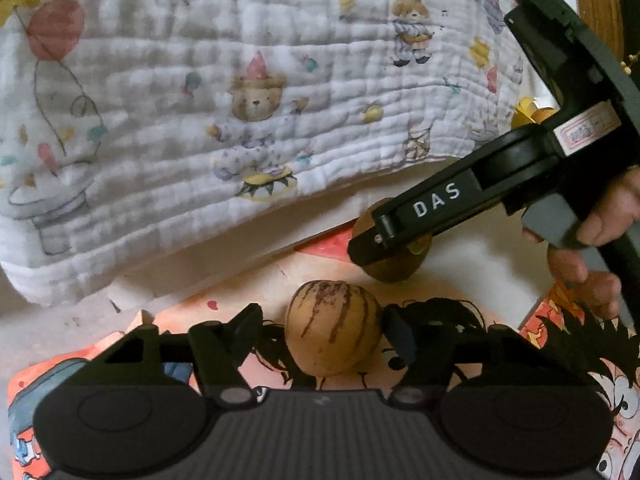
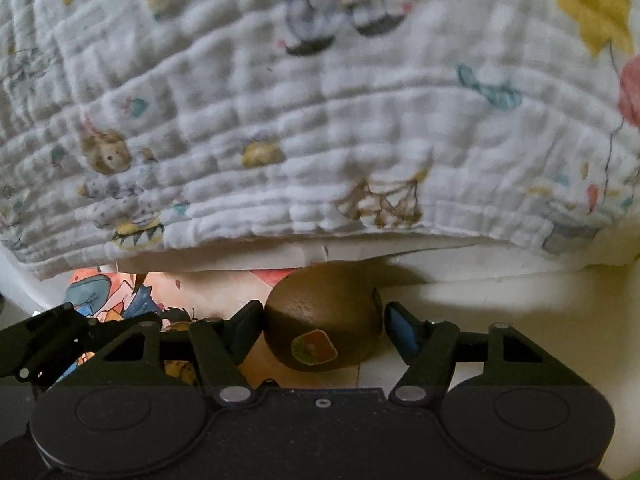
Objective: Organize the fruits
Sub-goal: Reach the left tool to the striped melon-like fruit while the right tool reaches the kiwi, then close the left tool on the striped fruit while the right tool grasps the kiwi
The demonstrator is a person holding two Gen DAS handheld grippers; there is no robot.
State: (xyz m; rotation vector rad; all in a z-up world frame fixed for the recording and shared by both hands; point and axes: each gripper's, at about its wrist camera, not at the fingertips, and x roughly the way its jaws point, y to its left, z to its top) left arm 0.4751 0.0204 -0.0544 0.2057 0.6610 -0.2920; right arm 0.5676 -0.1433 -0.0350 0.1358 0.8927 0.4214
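A white quilted blanket (image 1: 224,92) printed with bears and balloons fills the background in both views, its hem hanging over a pale tabletop (image 1: 472,268) where a cartoon-printed sheet (image 1: 224,292) in orange and pink lies flat.

On that sheet sits a tan, purple-streaked round fruit (image 1: 333,327), directly between the fingers of the left gripper (image 1: 326,334). The jaws stand partly spread around it. The right finger seems to meet the fruit's side, while a thin gap shows by the left one, so a firm pinch cannot be confirmed.

Just beyond it, near the blanket's hem, lies a brown kiwi (image 2: 323,322) with a red-and-green sticker (image 2: 313,345) facing the right wrist camera. The right gripper (image 2: 323,328) brackets the kiwi. Its left finger touches the fruit's side, and its blue-padded right finger stands just beside the other, with a thin gap.

The left wrist view alone shows the right tool's pose: it slants down from the upper right, marked "DAS", with a hand (image 1: 596,236) wrapped around its grey handle and its tip over the kiwi. The sticker shows only in the right wrist view, which also catches the striped fruit as a sliver behind its own left finger, with part of the left gripper at the left edge.
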